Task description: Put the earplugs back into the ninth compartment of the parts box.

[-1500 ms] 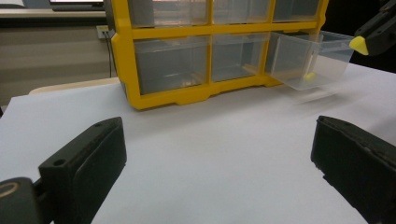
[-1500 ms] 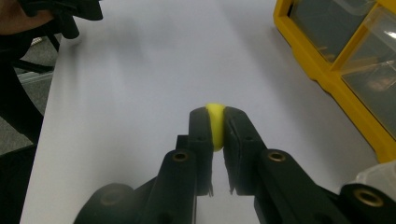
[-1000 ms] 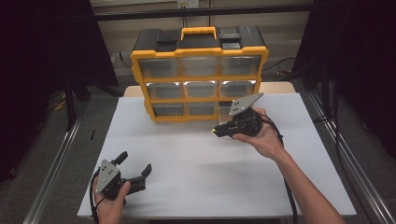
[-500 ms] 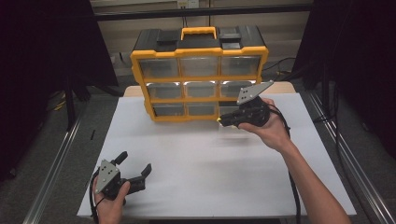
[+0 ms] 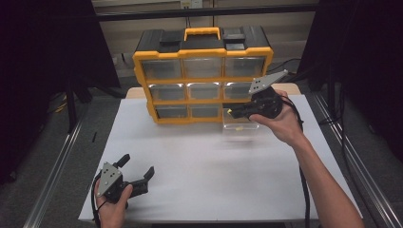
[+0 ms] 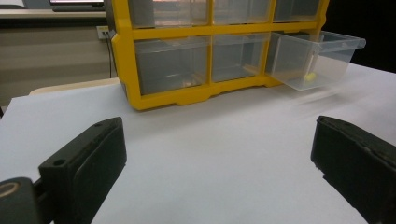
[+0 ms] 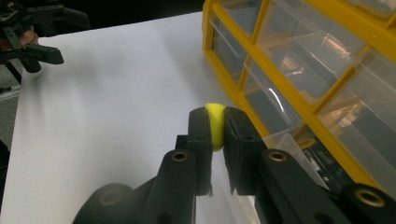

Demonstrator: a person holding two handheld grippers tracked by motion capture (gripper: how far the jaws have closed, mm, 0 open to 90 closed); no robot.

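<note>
1. Currently, the right hand-held gripper (image 7: 215, 128) is clenched on a small yellow piece (image 7: 214, 125), pinched between its two pads.
2. It holds the yellow piece in the air, over the clear drawer (image 5: 240, 124) that stands pulled out from the bottom right slot of the yellow organizer (image 5: 203, 76), which stands on the desk (image 5: 214, 171).
3. Another small yellow item (image 6: 309, 74) lies inside that drawer.
4. The left hand-held gripper (image 5: 135, 176) rests released near the front left corner of the desk, jaws wide apart, with nothing between them.
5. Step in hand, as judged: carrying the piece clear of the drawer.
6. Next move calls for a steady clamp, clearance from the organizer's frame, and a chosen place to set the piece down.
</note>
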